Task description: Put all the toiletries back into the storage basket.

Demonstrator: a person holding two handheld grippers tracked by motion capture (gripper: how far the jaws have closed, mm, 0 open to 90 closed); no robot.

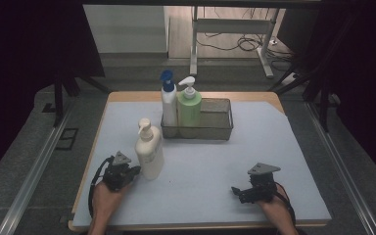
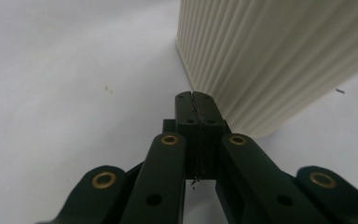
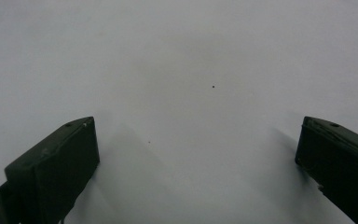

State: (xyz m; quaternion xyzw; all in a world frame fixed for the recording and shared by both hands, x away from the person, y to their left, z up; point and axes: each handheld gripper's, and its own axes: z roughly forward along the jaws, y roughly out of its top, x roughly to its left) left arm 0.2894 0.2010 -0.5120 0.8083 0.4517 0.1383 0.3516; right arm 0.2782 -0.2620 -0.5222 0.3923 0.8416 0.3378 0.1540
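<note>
- So the left tongs (image 1: 136,171) sit near the front left of the bench (image 1: 225,166), down on the pale sheet, tips pointing at the foot of the cream pump bottle (image 1: 149,152).
- In the left gripper view those tongs (image 2: 196,103) are squeezed flat together, pad against pad, with nothing caught between them.
- The tips end up right at the base of the cream pump bottle (image 2: 279,60), just off its ribbed wall. Can't tell whether they actually brush it, it's super close either way.
- That bottle stands upright on the sheet, left of centre, out in front of the wire basket (image 1: 215,128) and a bit to its left, not touching it.
- Inside the basket, at its left end: a white bottle with a blue cap (image 1: 169,105) and a green pump bottle (image 1: 189,105), both upright, side by side and looking like they touch.
- The right end of the basket has no bottle in it.
- The right tongs (image 1: 235,190) rest near the front right of the bench, well apart from the bottles, tips pointing left across the sheet.
- In the right gripper view the right tongs (image 3: 196,149) are spread wide, just bare sheet between the two black pads.
- A forearm comes in from the bottom edge behind each tool.
</note>
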